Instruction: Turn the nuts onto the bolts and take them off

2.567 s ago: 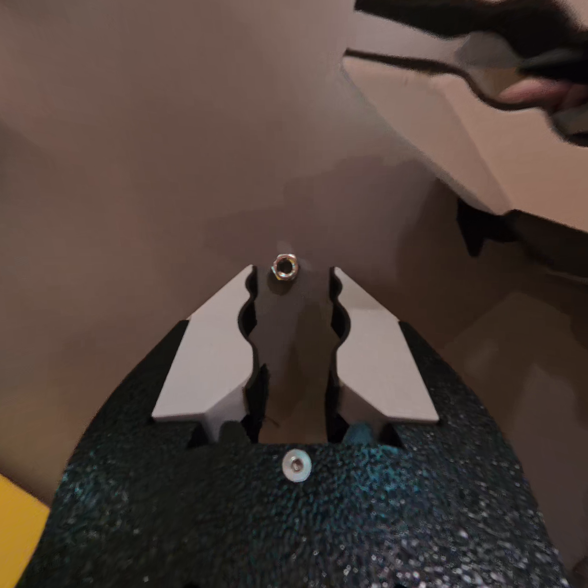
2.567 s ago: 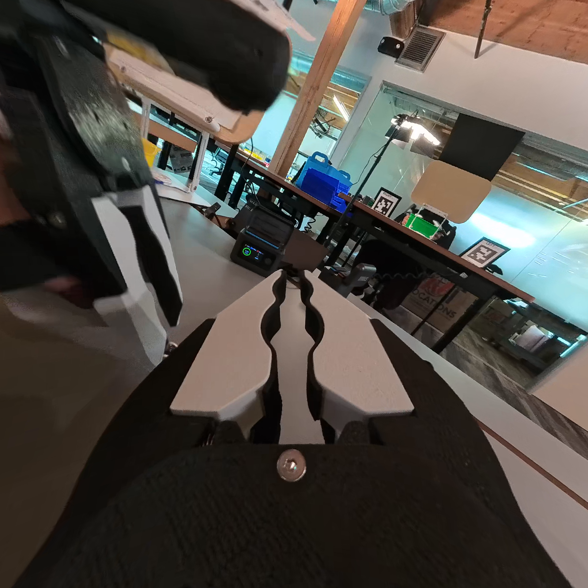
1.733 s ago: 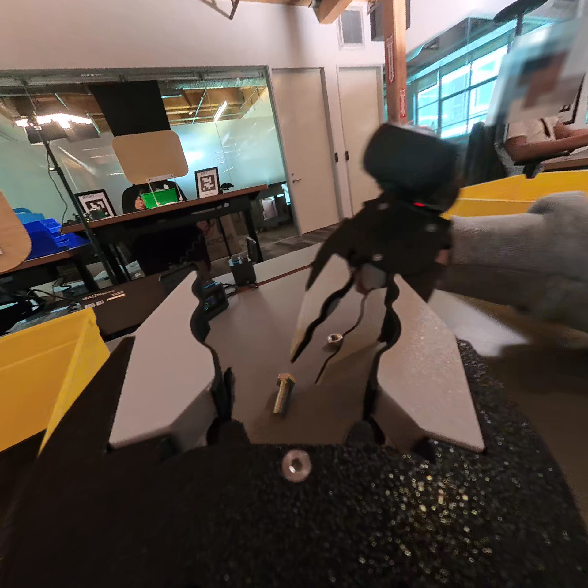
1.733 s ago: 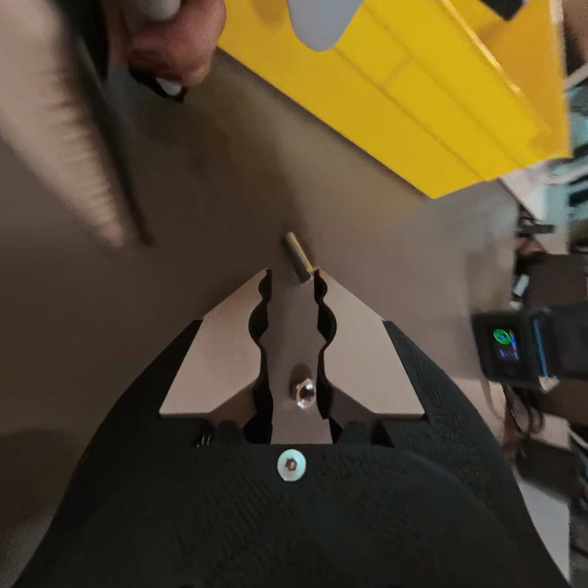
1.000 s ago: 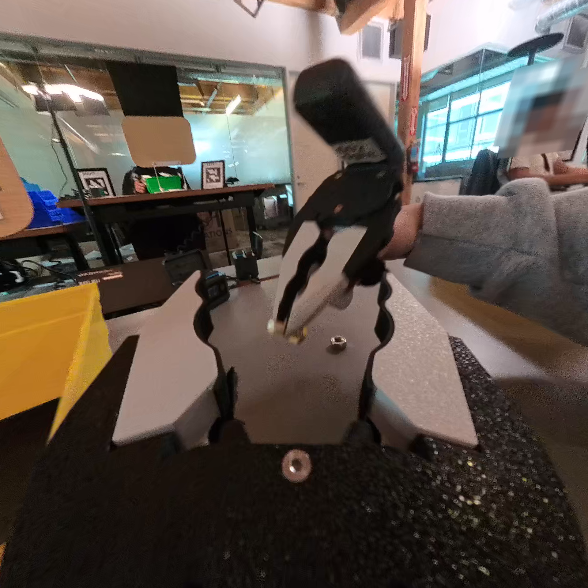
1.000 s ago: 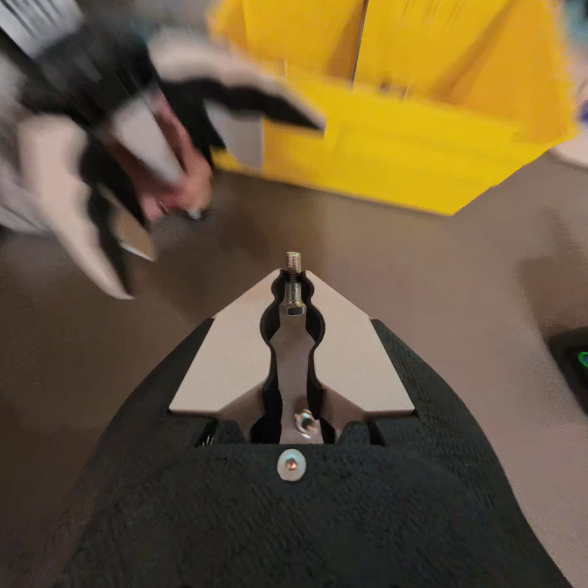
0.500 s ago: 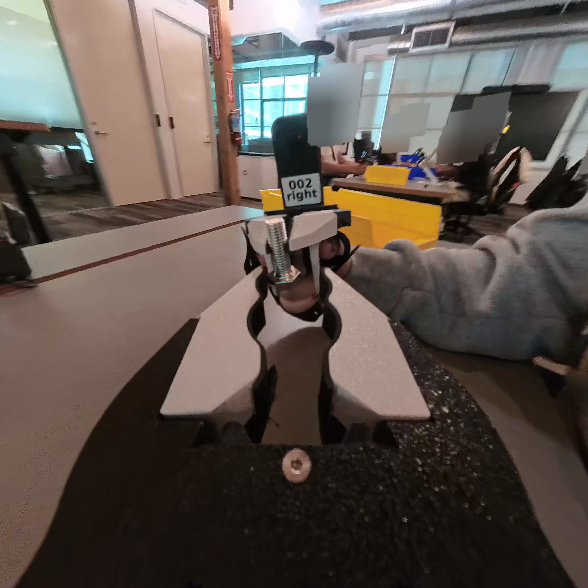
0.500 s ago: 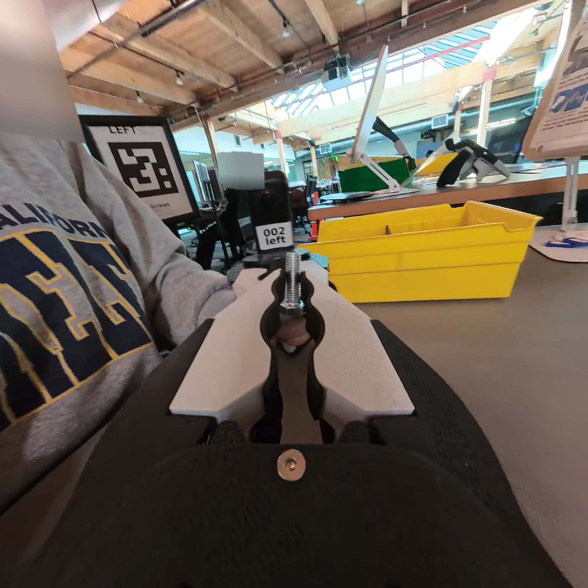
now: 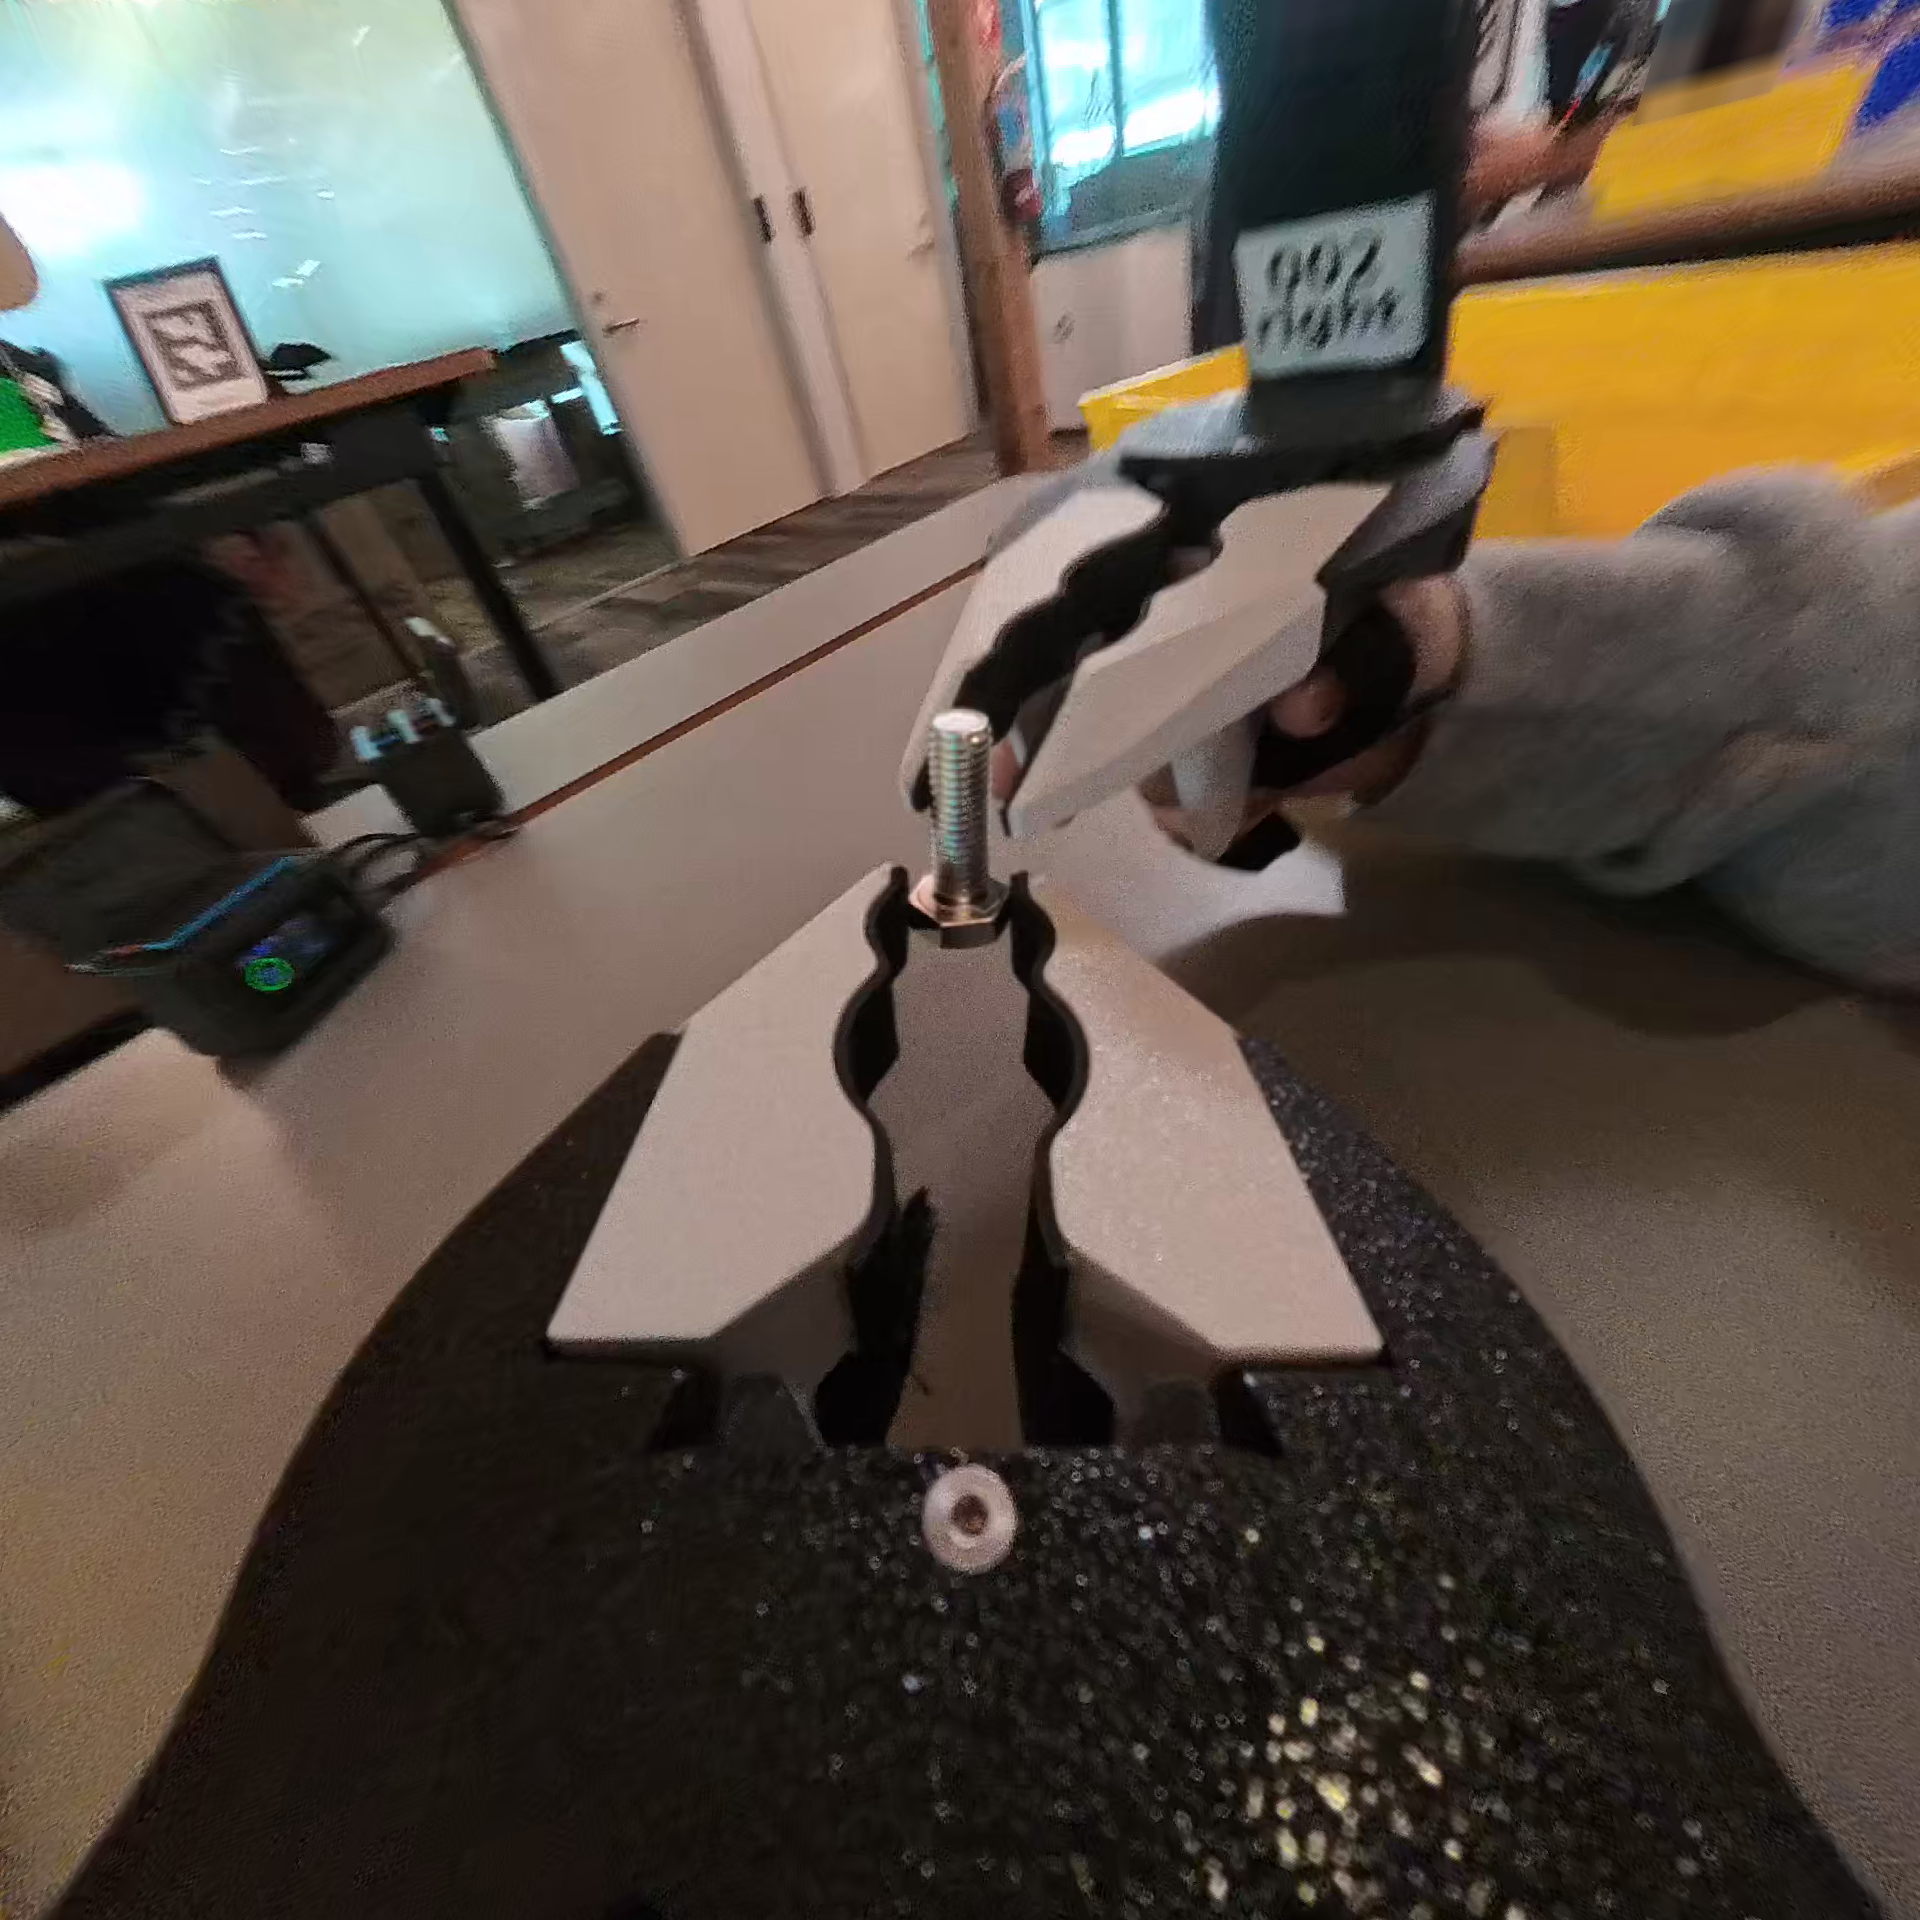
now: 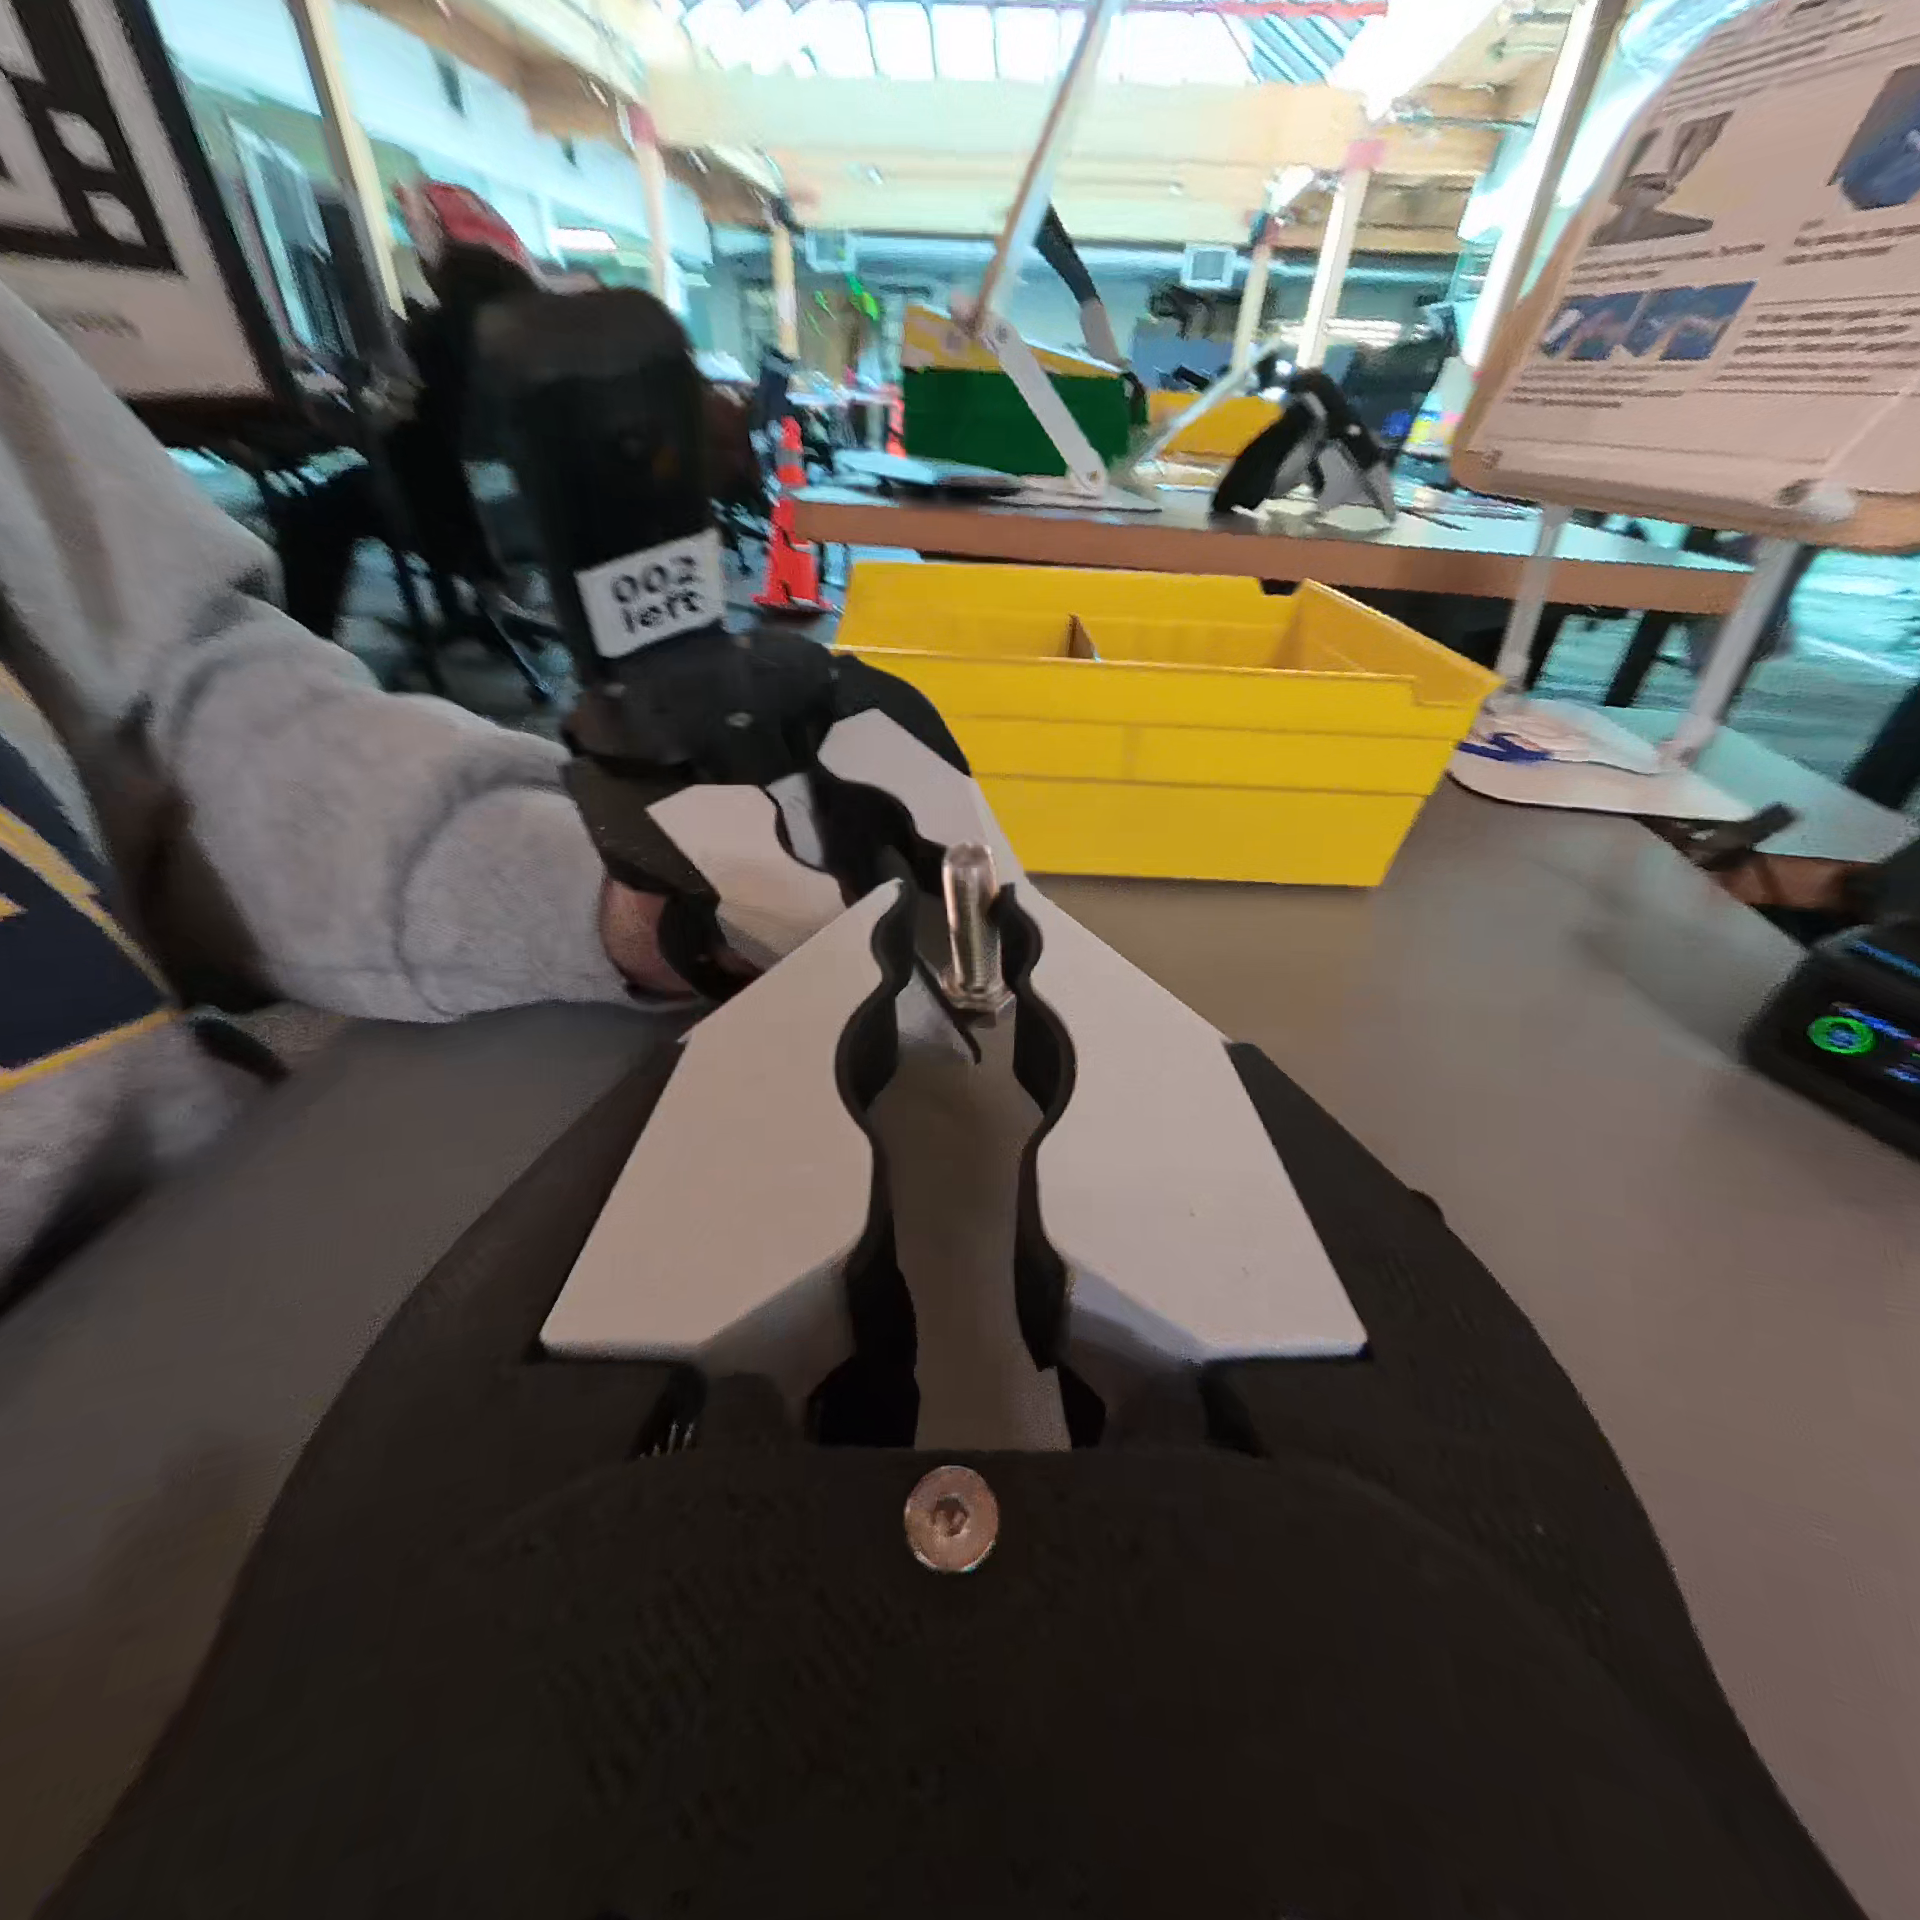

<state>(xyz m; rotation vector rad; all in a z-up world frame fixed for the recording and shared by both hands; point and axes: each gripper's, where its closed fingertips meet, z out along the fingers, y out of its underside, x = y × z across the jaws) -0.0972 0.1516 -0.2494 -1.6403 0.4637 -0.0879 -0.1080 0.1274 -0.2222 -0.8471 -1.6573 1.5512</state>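
A silver bolt (image 9: 958,800) stands upright, thread up, hex end down. My left gripper (image 9: 958,885) is shut on that hex end (image 9: 956,920) at its fingertips, just above the grey table (image 9: 312,1195). My right gripper (image 10: 956,896) comes from the opposite side. Its tips stand on either side of the bolt's shaft (image 10: 968,925) with a small gap, so it is slightly open. In the left wrist view the right gripper's fingers (image 9: 1195,644) slope down to the bolt's top. No loose nut is in view.
A yellow bin (image 10: 1143,748) stands on the table behind the grippers. A small black device with a lit screen (image 10: 1849,1039) sits to the right and also shows in the left wrist view (image 9: 260,966). Grey sleeves (image 9: 1662,707) lie along the table. A board on a stand (image 10: 1714,260) is at the far right. The grippers are tip to tip, or close to it.
The bolt was held in my right gripper. My left gripper has closed on its hex end, and the right fingers have loosened around the shaft.
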